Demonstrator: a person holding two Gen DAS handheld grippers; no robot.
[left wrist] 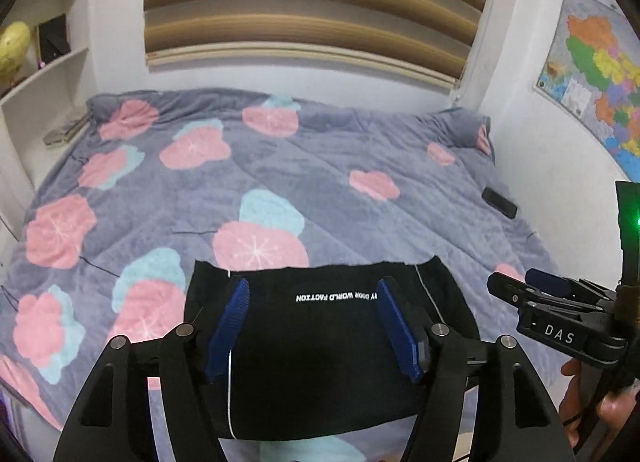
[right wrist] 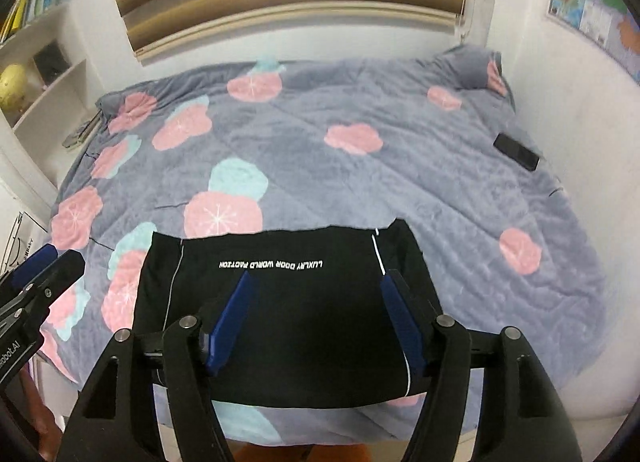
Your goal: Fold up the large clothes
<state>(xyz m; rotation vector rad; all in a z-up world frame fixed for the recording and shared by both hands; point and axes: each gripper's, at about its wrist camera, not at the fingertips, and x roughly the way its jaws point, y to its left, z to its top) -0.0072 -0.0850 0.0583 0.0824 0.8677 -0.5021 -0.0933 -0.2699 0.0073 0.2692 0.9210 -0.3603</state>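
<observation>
So the black garment [right wrist: 280,314] is lying flat as a tidy rectangle on the near edge of the flowery grey bedspread [right wrist: 360,166], white lettering facing up and reading upside down from here. Looks pretty much folded already, imo.

Both grippers are up in the air above it, not touching. The left gripper [left wrist: 314,326] has its blue pads spread wide with nothing between them, just the cloth showing far below through the gap. Same story for the right gripper [right wrist: 318,322]: jaws wide apart, empty.

If another fold is wanted, I'd drop both down together onto the near corners, pinch only the top layers' edge cleanly, and carry it evenly toward the far hem so the thin white seams stay parallel. Uneven hands would skew the rectangle. Otherwise a light press along the near crease should do.

There's a dark phone-like thing [right wrist: 516,151] way off on the far right of the bed, well clear.
</observation>
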